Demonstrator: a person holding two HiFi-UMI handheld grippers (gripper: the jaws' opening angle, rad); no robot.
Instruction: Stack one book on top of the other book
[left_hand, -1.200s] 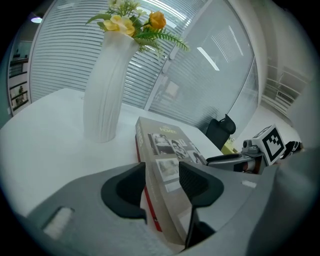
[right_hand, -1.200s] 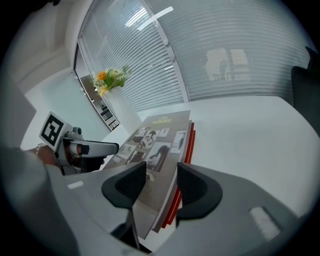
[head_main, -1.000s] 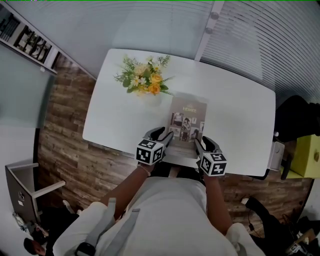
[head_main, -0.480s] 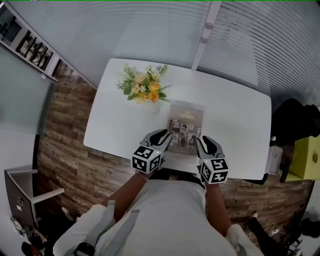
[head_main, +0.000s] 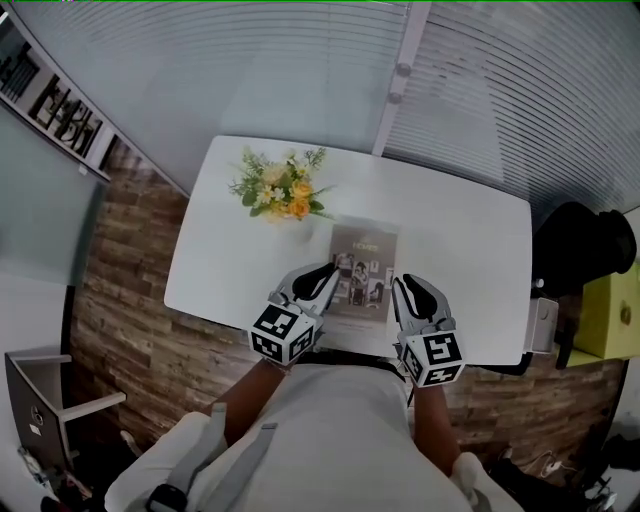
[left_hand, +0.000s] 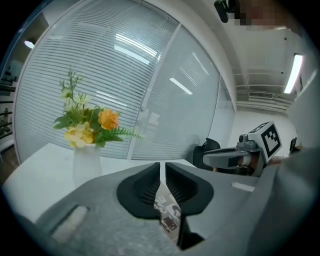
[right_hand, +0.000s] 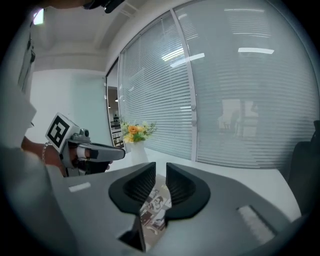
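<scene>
Currently: both grippers hang over the near edge of the table (head_main: 460, 225). The left gripper (head_main: 322, 273) is at the book's near-left corner and the right gripper (head_main: 406, 287) at its near-right corner.

Left jaws: they have just been closing. I read them as nearly together, with a thin slit left and nothing pinched. The book (head_main: 362, 262) shows only below and behind the slit, clear of the pads.

Right jaws: the same. They have just been closing, a narrow gap remains, and no pad is on anything. The cover is visible beneath.

The book lies flat, cover up, just right of the flowers (head_main: 280, 185) and close to the table's near edge. I cannot tell whether a second book sits under it.

Blinds (head_main: 250, 70) run behind the table.
</scene>
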